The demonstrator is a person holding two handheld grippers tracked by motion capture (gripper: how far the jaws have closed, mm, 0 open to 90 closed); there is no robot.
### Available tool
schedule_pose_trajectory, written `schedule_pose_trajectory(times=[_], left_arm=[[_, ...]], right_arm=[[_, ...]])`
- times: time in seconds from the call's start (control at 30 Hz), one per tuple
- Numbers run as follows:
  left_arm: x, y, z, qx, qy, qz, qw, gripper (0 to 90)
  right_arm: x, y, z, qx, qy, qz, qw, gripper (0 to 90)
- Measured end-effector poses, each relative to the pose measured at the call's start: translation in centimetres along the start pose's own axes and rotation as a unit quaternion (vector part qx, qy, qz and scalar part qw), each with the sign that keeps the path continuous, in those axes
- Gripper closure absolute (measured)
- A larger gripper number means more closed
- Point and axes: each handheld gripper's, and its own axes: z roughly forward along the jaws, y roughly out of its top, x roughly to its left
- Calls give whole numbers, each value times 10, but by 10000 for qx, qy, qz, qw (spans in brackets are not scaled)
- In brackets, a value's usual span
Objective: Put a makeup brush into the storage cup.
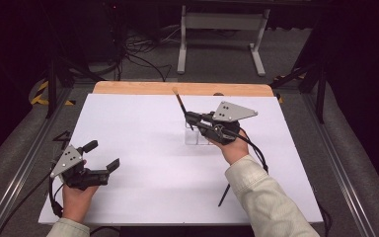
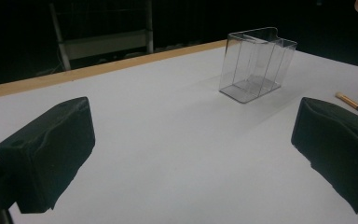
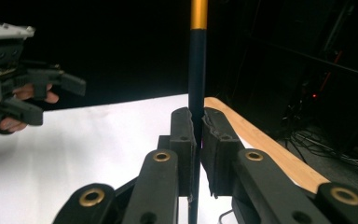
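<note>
The right gripper [image 1: 191, 118] has its jaws clamped on a dark paintbrush [image 3: 196, 79] above the clear box [image 2: 256, 63] near the counter's far edge. The left gripper [image 1: 101, 155] rests near the left edge, jaws apart — another brush [image 1: 224, 195] lies near the front edge. The thin handle could twist in that narrow grip, miss the box and tip it.

White table [image 1: 143, 148] brightly lit from above; surroundings beyond table near black. Soft shadows under clear box [image 2: 256, 63]. Frames soft, grainy; near jaws slightly blurred.
</note>
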Motion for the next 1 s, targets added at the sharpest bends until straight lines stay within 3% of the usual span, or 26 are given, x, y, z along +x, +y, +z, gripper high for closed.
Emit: schedule_pose_trajectory(times=[0.47, 0.73, 1.0], left_arm=[[0, 0, 0, -20, 10, 0, 10000, 3], [0, 0, 0, -15, 1, -4, 10000, 3], [0, 0, 0, -24, -23, -10, 10000, 3]], right_arm=[[-21, -8, -12, -209, -495, 432, 9976, 831], [-34, -16, -20, -433, -773, 711, 9935, 832], [-42, -20, -25, -494, -1171, 771, 9889, 832]])
